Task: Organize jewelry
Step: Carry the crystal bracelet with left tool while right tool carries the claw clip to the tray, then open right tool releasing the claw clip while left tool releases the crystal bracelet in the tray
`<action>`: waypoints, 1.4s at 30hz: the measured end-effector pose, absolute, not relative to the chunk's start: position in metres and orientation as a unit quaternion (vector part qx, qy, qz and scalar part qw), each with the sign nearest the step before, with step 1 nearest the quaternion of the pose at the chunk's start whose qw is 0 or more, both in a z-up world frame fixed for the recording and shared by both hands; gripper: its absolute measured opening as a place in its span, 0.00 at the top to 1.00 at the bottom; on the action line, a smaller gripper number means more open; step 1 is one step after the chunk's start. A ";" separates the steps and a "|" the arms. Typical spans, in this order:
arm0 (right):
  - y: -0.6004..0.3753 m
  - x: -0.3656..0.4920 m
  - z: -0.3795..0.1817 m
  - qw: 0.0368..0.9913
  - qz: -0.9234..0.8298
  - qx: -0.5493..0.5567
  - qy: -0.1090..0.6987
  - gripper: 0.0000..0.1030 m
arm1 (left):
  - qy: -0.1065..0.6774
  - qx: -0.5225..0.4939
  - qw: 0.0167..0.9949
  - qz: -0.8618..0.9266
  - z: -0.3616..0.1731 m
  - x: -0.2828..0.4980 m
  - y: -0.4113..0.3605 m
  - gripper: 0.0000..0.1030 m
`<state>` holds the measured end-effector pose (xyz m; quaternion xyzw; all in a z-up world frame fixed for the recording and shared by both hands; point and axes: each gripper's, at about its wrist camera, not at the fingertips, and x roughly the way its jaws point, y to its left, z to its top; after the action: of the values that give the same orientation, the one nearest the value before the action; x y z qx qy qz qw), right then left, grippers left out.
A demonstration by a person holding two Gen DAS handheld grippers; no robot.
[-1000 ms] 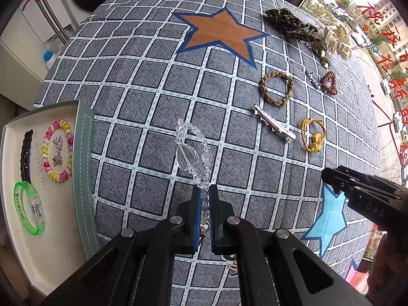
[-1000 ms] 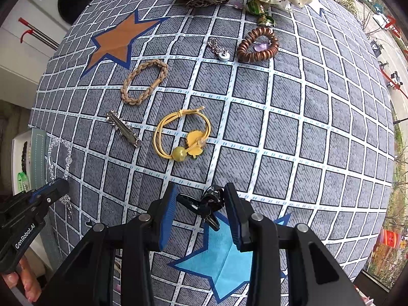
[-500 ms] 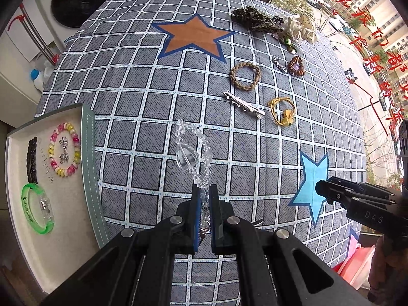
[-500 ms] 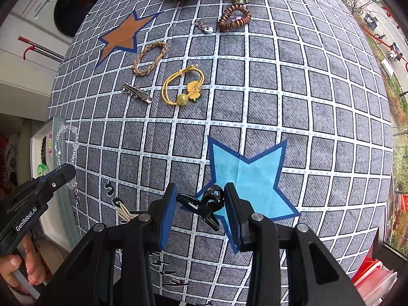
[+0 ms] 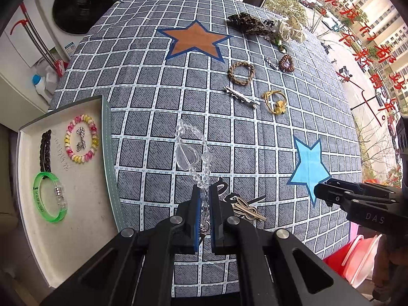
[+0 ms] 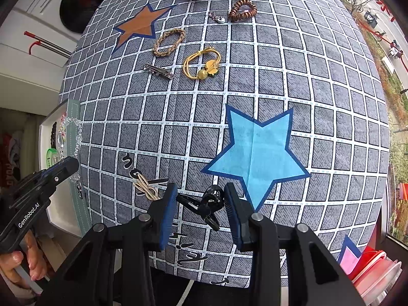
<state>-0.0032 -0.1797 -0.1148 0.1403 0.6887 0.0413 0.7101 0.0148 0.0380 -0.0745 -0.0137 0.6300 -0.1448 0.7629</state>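
Observation:
My left gripper is shut on a clear crystal bead bracelet, whose loop dangles above the checked cloth, just right of the tray. The right wrist view shows that left gripper and the clear bracelet at the left edge. My right gripper is shut on a black hair clip, held off the table near the blue star. It also shows at the right of the left wrist view as the right gripper. The white tray holds a pink-yellow bead bracelet, a green bangle and a dark band.
On the cloth lie a braided ring, a silver barrette, a yellow hair tie, a brown heart scrunchie, leopard and white scrunchies at the far edge, and gold clips near me. A red tub sits off the table's right.
Both grippers have risen and drawn back toward the near edge, each keeping its hold. The cloth and its items look smaller, and the tray now lies closer beside the left gripper.

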 end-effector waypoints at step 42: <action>0.121 0.065 -0.118 0.686 0.266 -0.030 0.676 0.60 | 0.644 -0.119 0.753 0.064 -0.130 -0.047 0.263 0.88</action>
<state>0.0653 0.1206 -0.1180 -0.0295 0.6765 0.2665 0.6860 -0.0465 0.2632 -0.1303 -0.1191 0.6439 0.0645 0.7530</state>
